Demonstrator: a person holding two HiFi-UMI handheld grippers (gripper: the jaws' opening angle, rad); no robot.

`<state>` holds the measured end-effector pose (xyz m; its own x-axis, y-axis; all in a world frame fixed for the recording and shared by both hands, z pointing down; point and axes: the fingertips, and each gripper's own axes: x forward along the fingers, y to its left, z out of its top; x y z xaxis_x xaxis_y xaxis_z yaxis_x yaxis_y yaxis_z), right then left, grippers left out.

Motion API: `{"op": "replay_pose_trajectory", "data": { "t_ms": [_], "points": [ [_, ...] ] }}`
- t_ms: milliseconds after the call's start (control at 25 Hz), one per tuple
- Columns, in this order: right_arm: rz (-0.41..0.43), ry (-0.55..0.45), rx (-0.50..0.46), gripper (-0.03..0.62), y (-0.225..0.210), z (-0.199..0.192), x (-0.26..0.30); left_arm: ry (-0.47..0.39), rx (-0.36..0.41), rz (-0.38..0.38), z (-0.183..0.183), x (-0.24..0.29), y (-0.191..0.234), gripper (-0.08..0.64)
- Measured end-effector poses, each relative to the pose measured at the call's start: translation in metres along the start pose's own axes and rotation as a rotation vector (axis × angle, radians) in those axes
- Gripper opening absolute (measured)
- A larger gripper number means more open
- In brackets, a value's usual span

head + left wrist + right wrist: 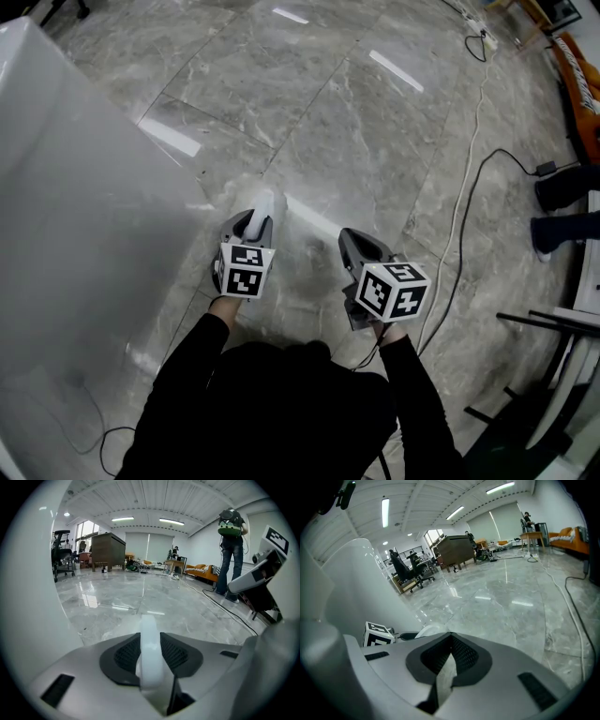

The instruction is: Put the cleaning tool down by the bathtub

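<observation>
The bathtub [75, 206] fills the left of the head view, its white wall rising just beside the left claw [247, 225]. The left claw holds the cleaning tool [150, 656]: the white handle stands between the jaws and both pads appear to bear on it, with a dark gap low on one side. The tool projects forward over the marble floor [375, 141], close to the tub wall. The right claw [450, 641] is to the right, jaws closed at the tips and holding nothing. A cable [459, 225] runs across the floor further right.

The step in hand is judged to be the set-down. The next move calls for lowering the tool until it rests on the floor by the tub, then parting the jaws fully and withdrawing the claw clear of the handle.
</observation>
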<state>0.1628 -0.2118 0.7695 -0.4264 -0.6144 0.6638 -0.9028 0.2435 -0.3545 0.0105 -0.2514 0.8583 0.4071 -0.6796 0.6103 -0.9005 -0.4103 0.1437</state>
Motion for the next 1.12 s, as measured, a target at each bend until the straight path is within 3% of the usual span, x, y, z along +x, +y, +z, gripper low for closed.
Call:
{"op": "replay_pose_trajectory", "data": {
  "t_ms": [760, 1120],
  "points": [
    [0.000, -0.024, -0.022, 0.000, 0.021, 0.007, -0.010, -0.125, 0.012, -0.032, 0.053, -0.065, 0.009, 0.144],
    [0.004, -0.042, -0.020, 0.000, 0.034, 0.006, -0.016, -0.186, 0.074, -0.047, 0.072, -0.092, 0.012, 0.035]
  ]
}}
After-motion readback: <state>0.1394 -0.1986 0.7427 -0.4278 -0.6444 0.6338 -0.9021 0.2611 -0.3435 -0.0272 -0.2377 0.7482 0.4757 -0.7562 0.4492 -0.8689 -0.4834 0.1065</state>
